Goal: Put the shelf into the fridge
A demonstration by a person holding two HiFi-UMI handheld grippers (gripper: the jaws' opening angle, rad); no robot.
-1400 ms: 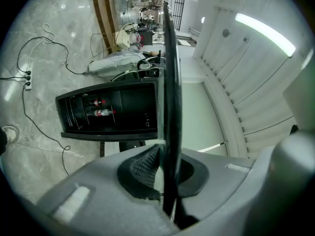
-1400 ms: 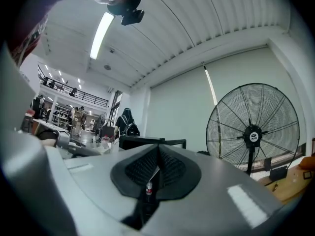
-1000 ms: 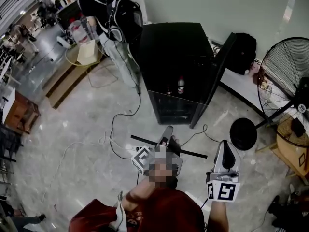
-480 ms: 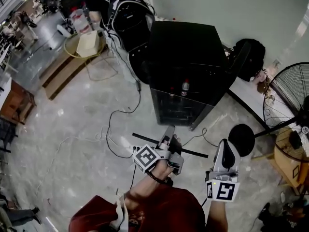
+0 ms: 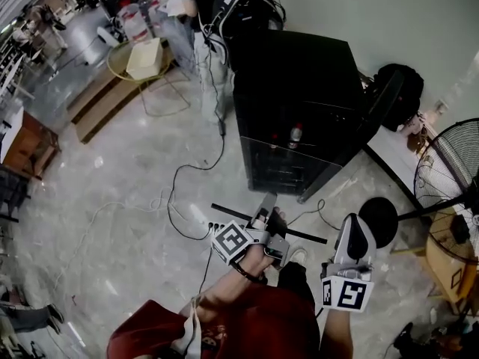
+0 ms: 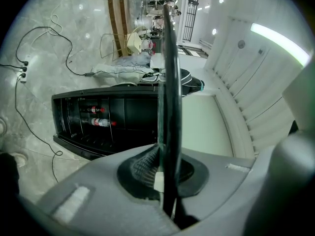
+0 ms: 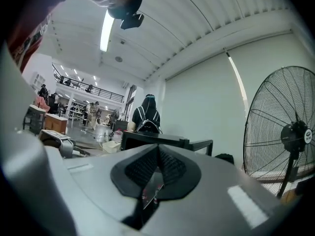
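The shelf point(image 5: 299, 234) shows as a thin black bar held level above the floor. In the left gripper view it runs edge-on as a dark strip point(image 6: 170, 82). My left gripper point(image 5: 266, 206) is shut on it near its middle. The black fridge point(image 5: 299, 103) stands just beyond, its door point(image 5: 374, 129) swung open to the right, with bottles point(image 5: 296, 134) on an inner rack; it also shows in the left gripper view point(image 6: 98, 122). My right gripper point(image 5: 352, 230) hovers past the bar's right end, pads point(image 7: 170, 168) closed together, apart from the shelf.
A big standing fan point(image 5: 456, 170) and its round black base point(image 5: 378, 219) are close on the right. Cables point(image 5: 187, 200) trail over the marble floor left of the fridge. A black bag point(image 5: 400, 88) leans by the wall. A yellow wire stool point(image 5: 146, 58) stands far left.
Both grippers and the shelf have been carried closer to the fridge, which now looms larger. The left grip on the shelf is unchanged.
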